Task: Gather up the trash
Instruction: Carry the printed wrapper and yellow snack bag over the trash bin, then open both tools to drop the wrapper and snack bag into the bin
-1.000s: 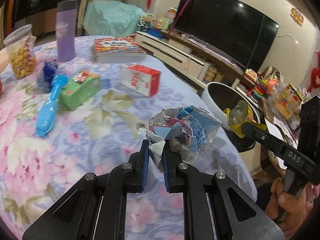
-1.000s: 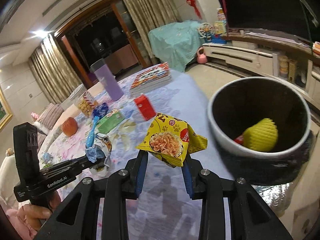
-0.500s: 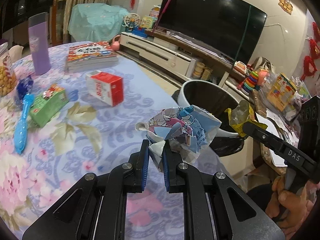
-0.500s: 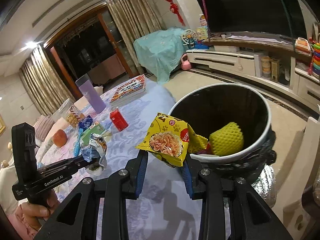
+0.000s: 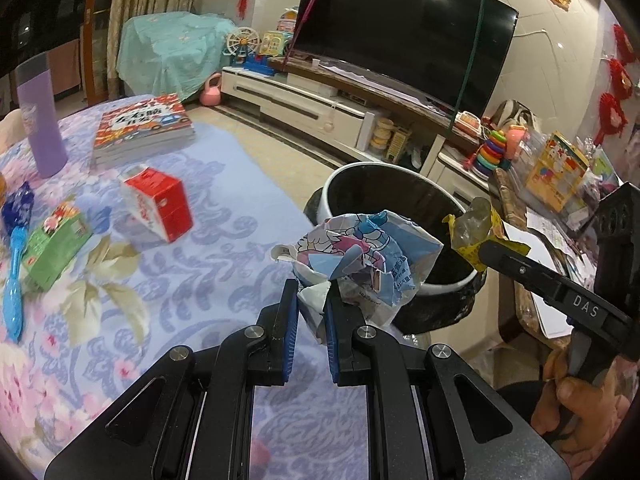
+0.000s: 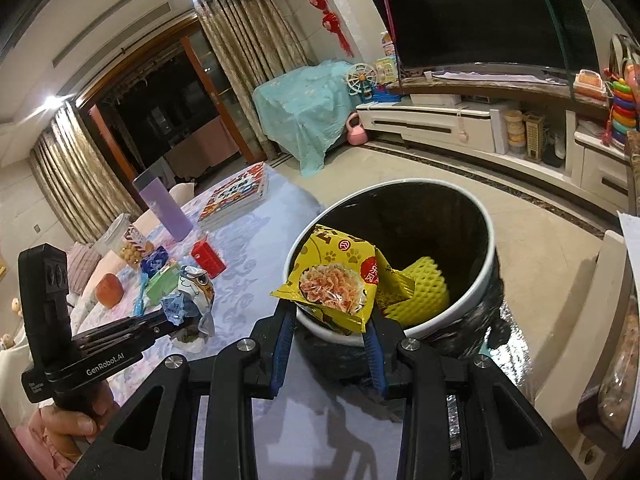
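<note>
Trash bin point(image 6: 476, 300) beneath yellow snack bag point(image 6: 340, 276); grippers read "DAS", "GenRobot.AI".

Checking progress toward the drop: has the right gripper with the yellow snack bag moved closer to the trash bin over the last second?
Yes. The right gripper has carried the yellow snack bag from over the table to above the near rim of the trash bin.

Both grippers point(image 5: 311, 308) point(image 6: 330, 328) were black, blue-padded, silver-screwed; handles were marked "DAS" and "GenRobot.AI"; bare-skinned hands point(image 6: 66, 428) showed.

Yellow paw-print wrapper point(image 6: 334, 280), blue cartoon wrapper point(image 5: 368, 256), white-rimmed black bin point(image 6: 476, 216), floral tablecloth point(image 5: 180, 272).
</note>
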The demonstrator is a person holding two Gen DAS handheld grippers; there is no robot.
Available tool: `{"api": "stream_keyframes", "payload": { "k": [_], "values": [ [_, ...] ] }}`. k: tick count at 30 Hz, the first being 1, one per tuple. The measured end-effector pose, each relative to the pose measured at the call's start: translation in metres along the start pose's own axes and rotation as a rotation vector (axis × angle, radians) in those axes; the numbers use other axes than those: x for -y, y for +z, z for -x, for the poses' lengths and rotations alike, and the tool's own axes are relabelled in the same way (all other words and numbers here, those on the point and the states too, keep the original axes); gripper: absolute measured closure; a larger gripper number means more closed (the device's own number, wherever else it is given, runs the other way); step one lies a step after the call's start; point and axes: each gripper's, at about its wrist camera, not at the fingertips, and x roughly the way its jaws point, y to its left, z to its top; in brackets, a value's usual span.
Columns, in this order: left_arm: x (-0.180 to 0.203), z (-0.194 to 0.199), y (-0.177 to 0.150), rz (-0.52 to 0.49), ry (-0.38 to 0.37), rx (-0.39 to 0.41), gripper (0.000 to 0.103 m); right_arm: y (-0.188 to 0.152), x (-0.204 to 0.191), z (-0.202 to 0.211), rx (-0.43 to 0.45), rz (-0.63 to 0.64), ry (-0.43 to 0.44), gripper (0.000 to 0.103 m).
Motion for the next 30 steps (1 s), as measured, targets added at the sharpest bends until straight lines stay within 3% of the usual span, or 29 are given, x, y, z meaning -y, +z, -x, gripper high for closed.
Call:
{"api": "stream_keyframes", "payload": {
  "k": [15,30],
  "values": [
    [0.033,-0.034,0.029,-0.09,0.003,-0.018,0.091,0.016,0.025,-0.007,-0.011,-0.011,-0.011,0.07],
    [0.051,-0.062,0.052,-0.116,0.003,-0.038,0.091,0.03,0.046,-0.022,-0.044,-0.034,0.006,0.07]
  ]
}}
